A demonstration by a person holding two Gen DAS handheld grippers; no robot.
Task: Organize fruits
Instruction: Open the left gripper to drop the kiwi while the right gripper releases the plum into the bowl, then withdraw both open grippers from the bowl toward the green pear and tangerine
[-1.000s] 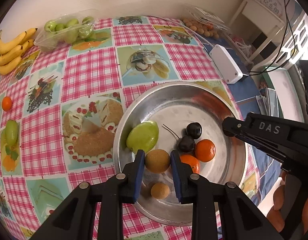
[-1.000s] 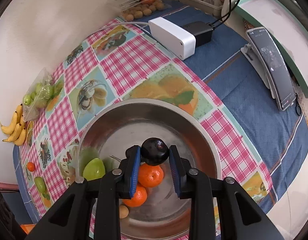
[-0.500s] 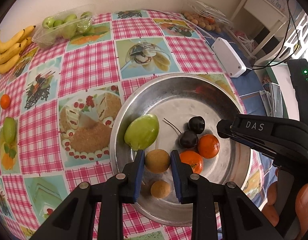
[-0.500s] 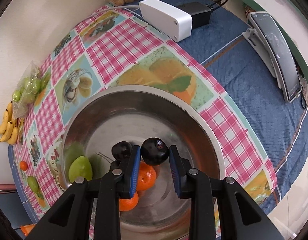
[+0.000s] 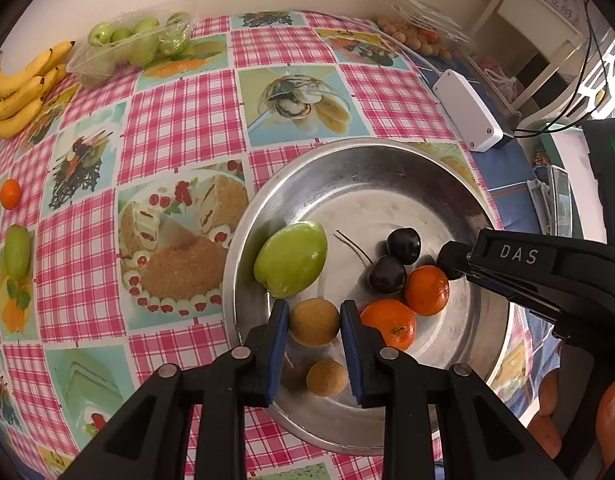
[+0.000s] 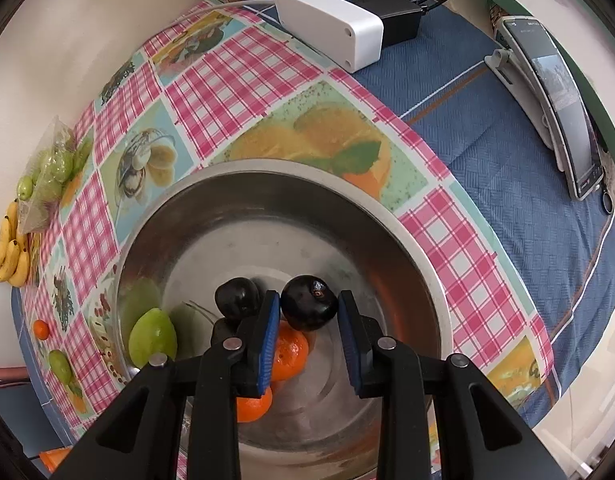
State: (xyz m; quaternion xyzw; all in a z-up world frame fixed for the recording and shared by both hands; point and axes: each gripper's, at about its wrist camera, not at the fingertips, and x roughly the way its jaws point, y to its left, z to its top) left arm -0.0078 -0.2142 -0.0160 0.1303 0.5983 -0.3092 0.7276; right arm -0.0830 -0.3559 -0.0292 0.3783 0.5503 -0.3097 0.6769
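Observation:
A steel bowl (image 5: 347, 160) (image 6: 291, 184) sits on the checked tablecloth. In it lie a green fruit (image 5: 290, 258), two dark cherries (image 5: 403, 245), two tangerines (image 5: 426, 290) and a small brown fruit (image 5: 326, 378). My left gripper (image 5: 313, 320) is shut on a round brown fruit (image 5: 314, 321) over the bowl's near side. My right gripper (image 6: 309, 312) is shut on a dark cherry (image 6: 309, 307) above the bowl, over a tangerine (image 6: 287, 350); its body shows in the left wrist view (image 5: 527, 268).
Bananas (image 5: 21, 88), a tray of green fruits (image 5: 135, 40), a tangerine (image 5: 9, 194) and a green fruit (image 5: 17, 252) lie at the left. A box of small brown fruits (image 5: 419, 36), a white box (image 6: 331, 26) and a phone (image 6: 563, 100) are at the right.
Both grippers have kept their fruits. The right gripper has moved closer over the bowl with its cherry; the left gripper has barely moved.

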